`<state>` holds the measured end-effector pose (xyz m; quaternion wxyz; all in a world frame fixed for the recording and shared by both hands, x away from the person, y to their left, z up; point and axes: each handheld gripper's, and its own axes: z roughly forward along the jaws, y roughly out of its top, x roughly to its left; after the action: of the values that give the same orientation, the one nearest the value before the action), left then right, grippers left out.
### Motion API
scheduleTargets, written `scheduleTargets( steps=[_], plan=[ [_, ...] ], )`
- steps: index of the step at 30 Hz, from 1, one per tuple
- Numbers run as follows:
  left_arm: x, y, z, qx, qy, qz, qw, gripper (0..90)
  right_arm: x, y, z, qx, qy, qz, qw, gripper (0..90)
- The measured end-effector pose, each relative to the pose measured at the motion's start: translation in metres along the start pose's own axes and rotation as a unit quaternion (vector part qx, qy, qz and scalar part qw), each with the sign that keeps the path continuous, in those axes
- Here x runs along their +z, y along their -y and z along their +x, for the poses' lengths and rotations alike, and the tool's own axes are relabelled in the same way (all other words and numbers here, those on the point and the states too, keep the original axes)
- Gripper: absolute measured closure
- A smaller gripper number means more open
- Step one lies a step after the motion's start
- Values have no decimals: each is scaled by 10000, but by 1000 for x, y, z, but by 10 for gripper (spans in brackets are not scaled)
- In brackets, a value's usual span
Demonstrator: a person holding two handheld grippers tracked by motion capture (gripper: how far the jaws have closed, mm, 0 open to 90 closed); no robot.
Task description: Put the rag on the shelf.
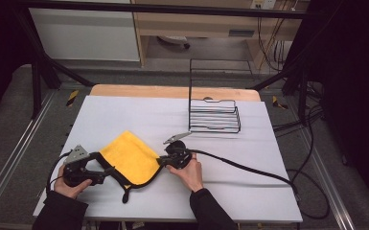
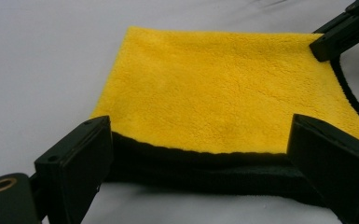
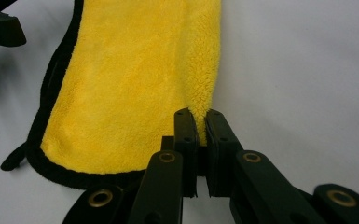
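Right gripper pinches the yellow cloth corner; left gripper gapes astride the black hem, and should clamp before lifting evenly.

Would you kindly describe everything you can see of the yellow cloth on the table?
The yellow cloth is a fluffy, towel-like square with a black hemmed border and a small black loop at its near corner. It lies on the white table, apparently folded, with a black layer showing along the near edge. The right tool is shut on its edge, pinching the pile between its pads. The left tool stands open with the black-edged side between its jaws, not pressing on it.
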<state>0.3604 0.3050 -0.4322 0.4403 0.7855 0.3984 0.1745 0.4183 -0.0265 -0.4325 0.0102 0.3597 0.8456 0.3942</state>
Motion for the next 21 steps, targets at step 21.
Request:
scheduleTargets(
  steps=[21],
  plan=[
    [1, -1, -2, 45, -6, 37, 10000, 70, -58, 51, 4, 452, 539, -67, 9975, 851]
  ],
)
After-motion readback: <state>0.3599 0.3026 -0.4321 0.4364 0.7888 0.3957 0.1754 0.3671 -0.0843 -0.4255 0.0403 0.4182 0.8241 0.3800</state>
